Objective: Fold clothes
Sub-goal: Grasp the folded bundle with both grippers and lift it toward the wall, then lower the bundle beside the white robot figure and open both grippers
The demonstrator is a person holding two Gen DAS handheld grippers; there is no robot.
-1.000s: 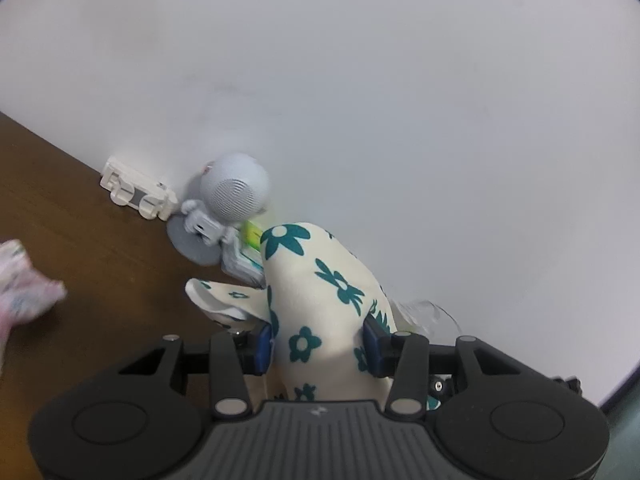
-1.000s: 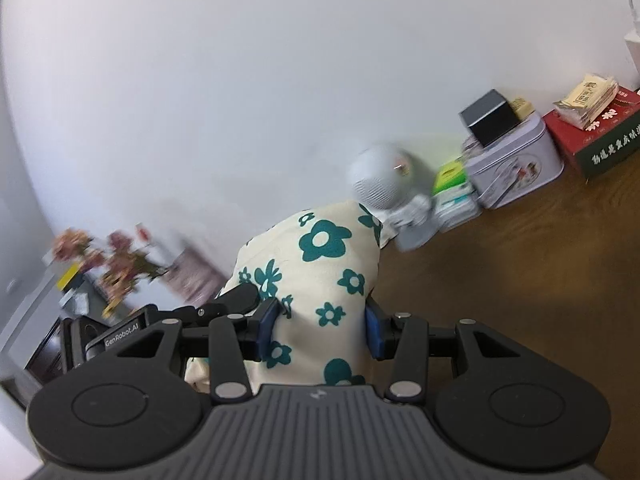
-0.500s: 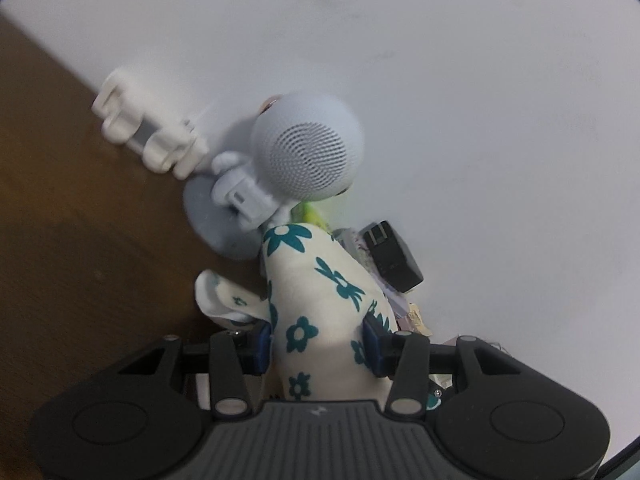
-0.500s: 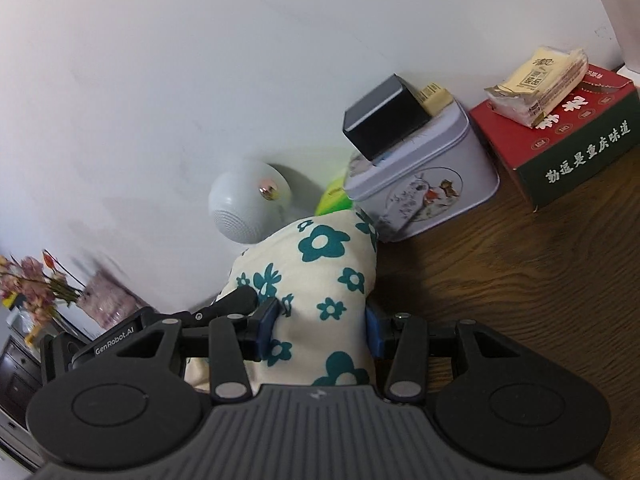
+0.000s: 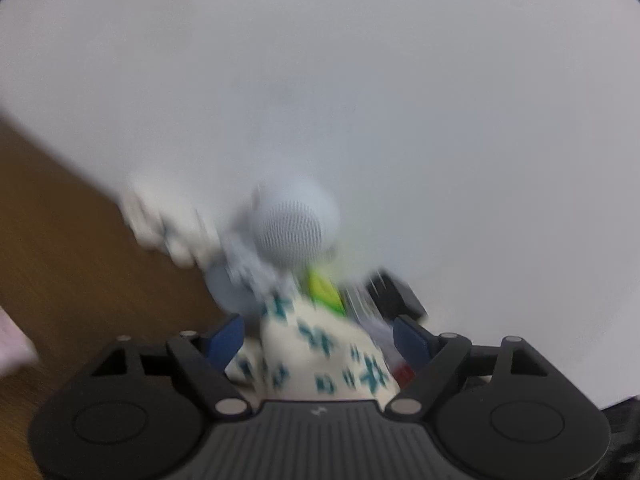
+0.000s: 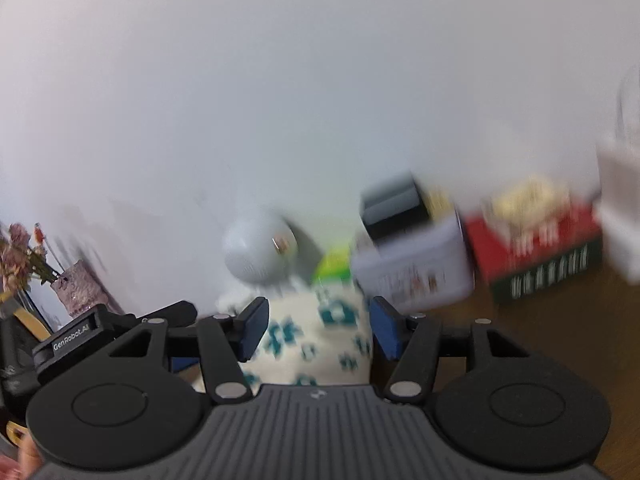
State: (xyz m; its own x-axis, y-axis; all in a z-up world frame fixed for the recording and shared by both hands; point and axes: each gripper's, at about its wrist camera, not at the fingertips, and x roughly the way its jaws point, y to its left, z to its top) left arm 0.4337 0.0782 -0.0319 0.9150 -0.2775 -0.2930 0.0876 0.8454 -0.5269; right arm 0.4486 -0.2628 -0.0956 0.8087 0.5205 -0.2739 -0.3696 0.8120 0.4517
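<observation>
Currently: cream cotton garment with teal flowers [image 5: 320, 356], lying loose between spread pads of left hand-held gripper [image 5: 319, 334] and right hand-held gripper [image 6: 319, 326]; apparently released for laying on brown wooden desk [image 5: 72, 264]

1. "GenRobot.AI" reads in white on the black body of the left gripper [image 6: 248, 334], seen at the left in the right wrist view.
2. The red and green box [image 6: 540, 256] near the desk's back edge carries pale characters, too blurred to read.
3. The print on the tin [image 6: 416, 268] beside it is also unreadable.
</observation>
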